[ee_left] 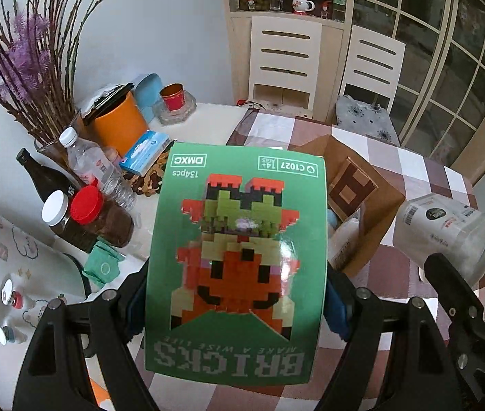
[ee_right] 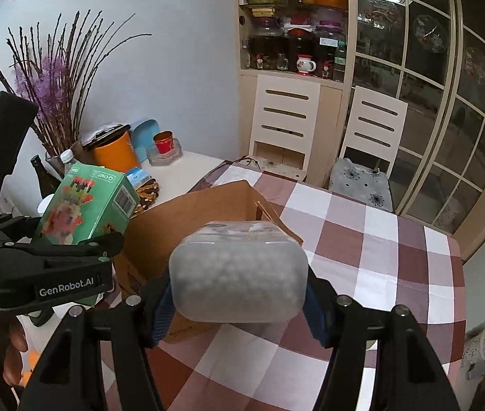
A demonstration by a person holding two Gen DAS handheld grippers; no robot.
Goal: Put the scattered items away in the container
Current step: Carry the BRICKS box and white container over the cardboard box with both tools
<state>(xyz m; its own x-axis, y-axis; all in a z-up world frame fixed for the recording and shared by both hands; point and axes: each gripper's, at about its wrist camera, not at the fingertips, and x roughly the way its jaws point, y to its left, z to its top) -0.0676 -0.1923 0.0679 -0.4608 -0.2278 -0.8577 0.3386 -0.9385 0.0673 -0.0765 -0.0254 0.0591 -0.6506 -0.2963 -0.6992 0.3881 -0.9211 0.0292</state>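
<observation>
My left gripper (ee_left: 237,294) is shut on a green "BRICKS" toy box (ee_left: 239,257), held upright above the checked table. Behind it to the right stands an open cardboard box (ee_left: 355,185) with some items inside. In the right wrist view my right gripper (ee_right: 239,308) is shut on a translucent plastic jar (ee_right: 239,274) filled with pale beads, hanging just over the near side of the cardboard box (ee_right: 191,219). The same jar (ee_left: 447,233) shows at the right of the left wrist view. The green box (ee_right: 85,205) hangs to the left of the carton.
The table's left side holds a vase of purple dried flowers (ee_left: 30,78), bottles (ee_left: 95,167), a red-lidded jar (ee_left: 102,215), an orange container (ee_left: 119,126) and a blue tissue pack (ee_left: 143,150). Two white chairs (ee_right: 286,126) and a glass cabinet stand behind the checked tablecloth (ee_right: 379,257).
</observation>
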